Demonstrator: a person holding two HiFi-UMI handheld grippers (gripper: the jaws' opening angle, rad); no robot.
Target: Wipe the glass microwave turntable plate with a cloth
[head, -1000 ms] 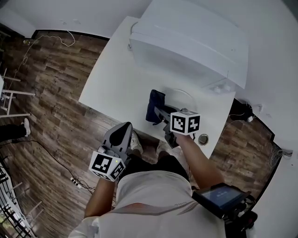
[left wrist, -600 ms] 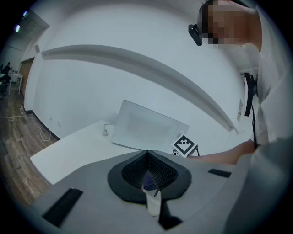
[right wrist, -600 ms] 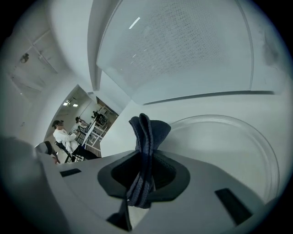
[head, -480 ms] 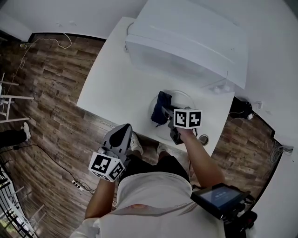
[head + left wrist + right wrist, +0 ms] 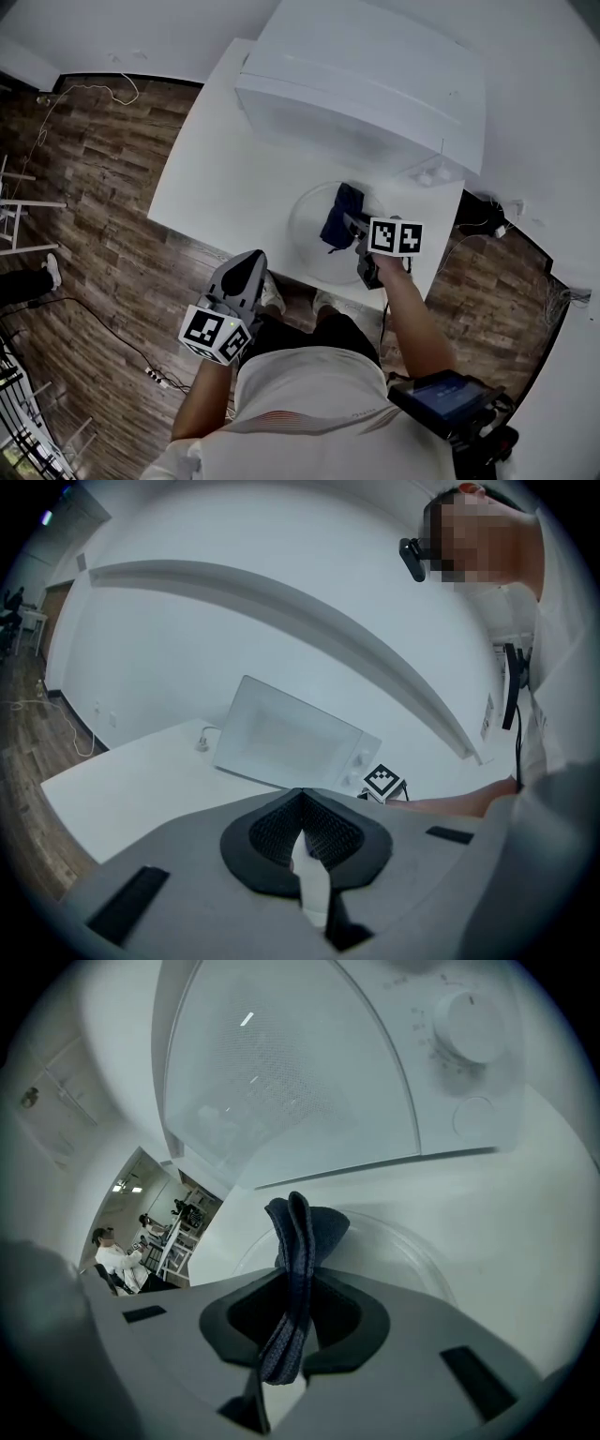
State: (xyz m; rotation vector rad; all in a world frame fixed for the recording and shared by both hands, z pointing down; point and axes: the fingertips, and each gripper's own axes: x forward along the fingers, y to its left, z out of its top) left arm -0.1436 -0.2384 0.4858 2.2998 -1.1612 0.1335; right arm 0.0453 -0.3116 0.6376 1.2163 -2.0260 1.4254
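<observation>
Well to the left of the glass turntable plate and off the near edge of the table, the left tongs hang over the wooden floor with their jaws pressed together on nothing, taking no part in the work. The plate itself lies flat on the table, close to the table's near edge and just in front of the white microwave. On the right half of the plate sits the dark blue cloth, bunched into a fold whose free end stands up past the jaws that pinch it. The right tongs are clamped on that cloth, reaching in over the plate's right rim from the near side, so the cloth lies between jaw tips and glass. The wiping step looks to be under way, with the cloth on the right part of the plate; whether it presses firmly on the glass cannot be told. The next move likely calls for dragging the cloth leftward across the bare left half of the plate while keeping the grip tight and the pressure light enough that the unheld plate does not slide.
</observation>
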